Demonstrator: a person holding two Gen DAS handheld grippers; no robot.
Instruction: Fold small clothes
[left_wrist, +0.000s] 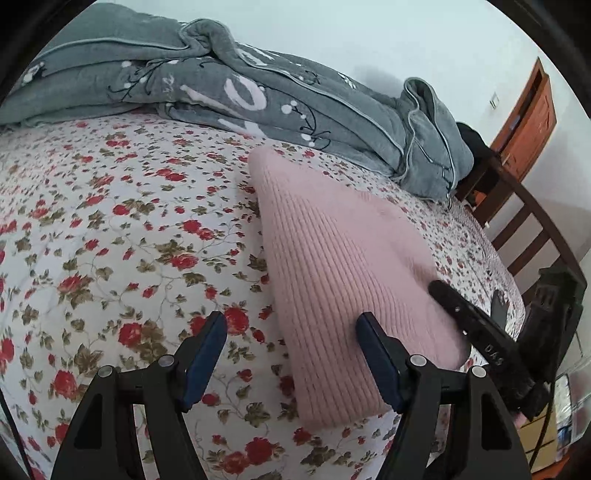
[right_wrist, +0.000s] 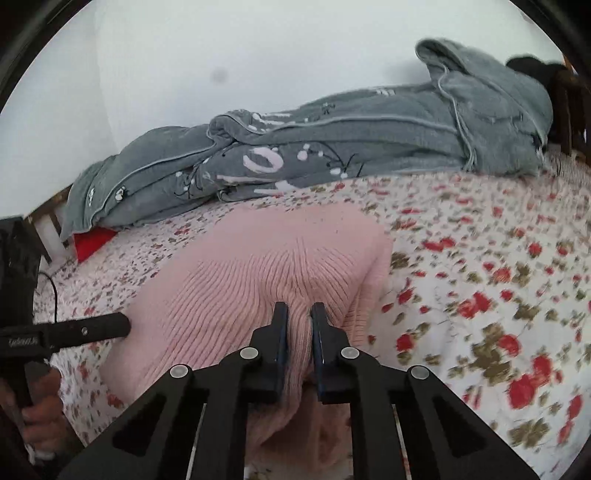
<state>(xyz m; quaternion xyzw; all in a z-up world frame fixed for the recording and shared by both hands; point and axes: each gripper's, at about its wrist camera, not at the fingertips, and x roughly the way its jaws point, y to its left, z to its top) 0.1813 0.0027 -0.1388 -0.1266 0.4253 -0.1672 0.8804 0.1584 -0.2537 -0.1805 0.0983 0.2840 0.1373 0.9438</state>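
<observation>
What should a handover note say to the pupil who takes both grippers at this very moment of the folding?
Right gripper: shut on a pinched ridge of the pink knit garment.
Left gripper: open, holding nothing, one finger over the garment's near edge.
The garment lies in a folded bundle on the floral bedsheet; the grey blanket is heaped behind it.
Done: at least one fold, apparently.
Left: finish the fold, release, smooth it flat.

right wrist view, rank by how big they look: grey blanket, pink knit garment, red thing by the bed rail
1. Pink knit garment and grey blanket: alike in the picture; the garment lies nearer the camera, so I won't rank them.
2. Red thing: clearly smallest, partly hidden under the blanket.
</observation>
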